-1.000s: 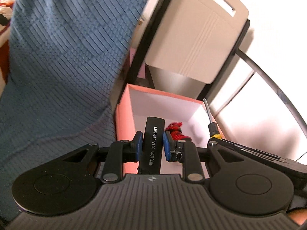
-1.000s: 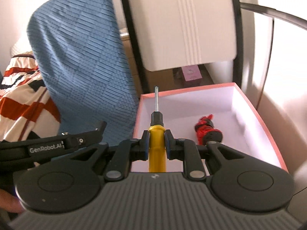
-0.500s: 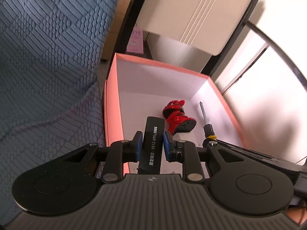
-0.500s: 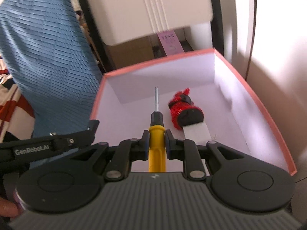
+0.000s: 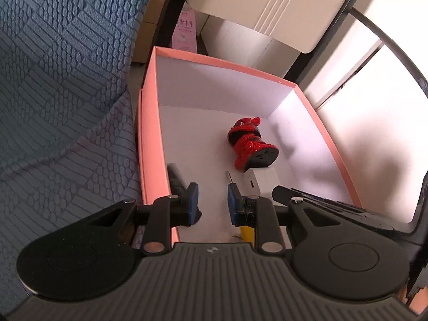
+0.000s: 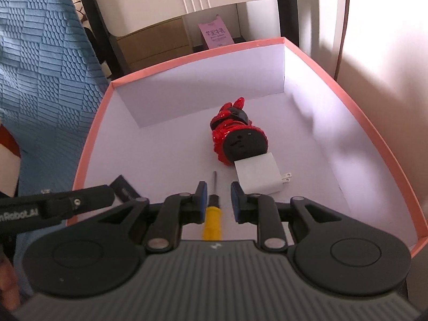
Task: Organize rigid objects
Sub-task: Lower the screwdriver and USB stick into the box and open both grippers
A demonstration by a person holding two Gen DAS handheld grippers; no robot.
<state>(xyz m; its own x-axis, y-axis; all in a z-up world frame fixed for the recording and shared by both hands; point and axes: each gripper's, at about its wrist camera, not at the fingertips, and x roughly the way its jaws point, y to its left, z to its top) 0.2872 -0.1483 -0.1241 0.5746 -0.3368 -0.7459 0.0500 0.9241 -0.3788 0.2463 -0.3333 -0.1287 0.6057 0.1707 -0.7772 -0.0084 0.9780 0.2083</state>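
Left wrist view, L to R: blue quilted fabric, then pink box w/ white inside. Black bar lies on box floor by left wall, just behind left pad; left gripper released, nothing between pads. Red figurine on its side mid-box, white charger touching its base.

Right wrist view: black bar far left. Right gripper jaws opening, screwdriver lying between pads, nearer left one, yellow handle toward cam, tip pointing at far wall. Figurine & charger just right of tip.
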